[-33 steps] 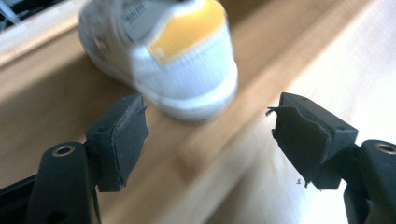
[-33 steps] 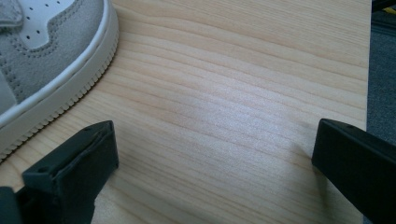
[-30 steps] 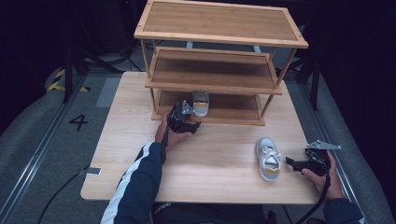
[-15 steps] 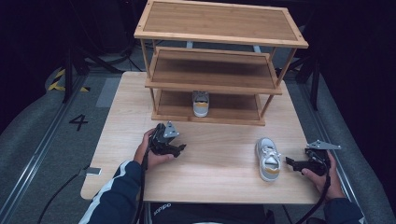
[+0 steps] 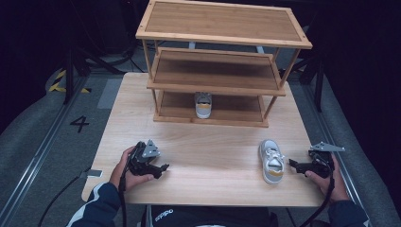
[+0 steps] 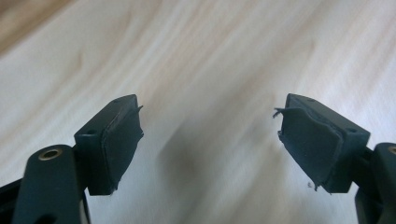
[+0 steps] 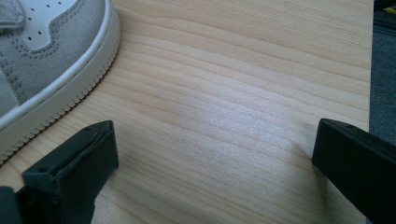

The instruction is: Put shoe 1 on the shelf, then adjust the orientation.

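Left gripper (image 5: 158, 169) pulling back from 3-tier bamboo shoe rack (image 5: 220, 85) toward near table edge, jaws just been opening, nothing between them. Grey-and-white suede sneaker with yellow heel (image 5: 203, 105) now sitting on bottom shelf, well ahead of left gripper: 1 shoe placed. Matching 2nd sneaker with ribbed white rubber sole (image 5: 272, 161) lying just left of right gripper (image 5: 294, 165), whose jaws are gaping, empty. Pale smooth-grained wooden table (image 5: 213, 151) beneath both.

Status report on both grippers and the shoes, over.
Left gripper open, empty, jaws just opening. Right gripper open beside grey-and-white sneaker on table. Matching sneaker on wooden rack's bottom shelf. Nothing between.
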Motion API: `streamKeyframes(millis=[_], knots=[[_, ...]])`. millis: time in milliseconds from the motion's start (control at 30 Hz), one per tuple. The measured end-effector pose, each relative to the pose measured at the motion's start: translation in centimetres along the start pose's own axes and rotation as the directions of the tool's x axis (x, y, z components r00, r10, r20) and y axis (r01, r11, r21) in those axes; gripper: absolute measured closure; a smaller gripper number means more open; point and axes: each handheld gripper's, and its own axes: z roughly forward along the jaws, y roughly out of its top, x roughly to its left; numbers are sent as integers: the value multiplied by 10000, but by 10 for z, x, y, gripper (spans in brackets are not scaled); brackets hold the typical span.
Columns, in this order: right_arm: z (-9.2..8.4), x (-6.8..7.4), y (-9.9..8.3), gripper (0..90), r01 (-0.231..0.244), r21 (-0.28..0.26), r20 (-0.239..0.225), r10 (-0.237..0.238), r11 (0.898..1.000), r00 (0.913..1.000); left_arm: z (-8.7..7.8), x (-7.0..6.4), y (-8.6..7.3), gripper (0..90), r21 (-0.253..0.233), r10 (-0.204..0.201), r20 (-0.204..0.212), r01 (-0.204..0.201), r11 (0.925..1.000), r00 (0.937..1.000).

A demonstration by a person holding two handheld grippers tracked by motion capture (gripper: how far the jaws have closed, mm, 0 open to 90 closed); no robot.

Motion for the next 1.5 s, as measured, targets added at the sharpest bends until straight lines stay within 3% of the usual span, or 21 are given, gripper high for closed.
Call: streamKeyframes(millis=[100,267,367,467,600,667,767,933,1067,1200,1267,1333,1433,1467,1500], knots=[[0,0,0,6,25,-14,-18,-25,10000,10000,-2,1,-10,202,177,-60,177,57,9998,9998],[-2,2,2,39,491,151,-52,-491,9987,9988,-7,2,-21,189,62,-547,553,544,9985,9970],[-5,8,7,187,894,284,-637,-875,9956,9941,-7,4,-27,177,-155,-791,795,806,9966,9937],[-8,13,9,165,1168,304,-874,-1138,9927,9896,-7,5,-28,170,-263,-763,769,785,9966,9941],[-23,25,13,205,1567,-73,-1548,-1560,9876,9756,-6,5,-30,149,-402,-747,801,781,9961,9940],[-28,33,14,207,1942,-178,-1862,-1941,9808,9632,-6,5,-30,148,-400,-760,791,794,9960,9940],[-37,46,15,228,2478,-411,-1877,-2511,9679,9496,-6,5,-30,147,-403,-750,799,784,9961,9940],[-49,55,15,235,2714,-682,-2214,-2798,9601,9342,-6,4,-30,147,-388,-826,794,859,9955,9934],[-57,67,16,254,3185,-803,-2347,-3285,9445,9149,-6,4,-30,147,-389,-828,793,861,9955,9934],[-63,80,20,293,3646,-941,-2655,-3763,9264,8876,-6,4,-30,147,-388,-828,795,861,9955,9934],[-65,87,22,326,3944,-976,-2868,-4053,9137,8680,-6,4,-30,146,-386,-830,796,863,9955,9934],[-65,92,25,339,4120,-960,-2995,-4210,9061,8562,-6,4,-30,147,-387,-830,796,863,9955,9934],[-65,103,29,361,4530,-914,-3306,-4561,8868,8262,-6,4,-30,146,-389,-834,796,867,9955,9933],[-63,106,30,378,4737,-849,-3424,-4721,8766,8123,-6,4,-30,147,-388,-828,795,861,9955,9934],[-62,108,31,388,4856,-758,-3464,-4797,8709,8062,-6,4,-30,146,-386,-832,796,865,9955,9933]])
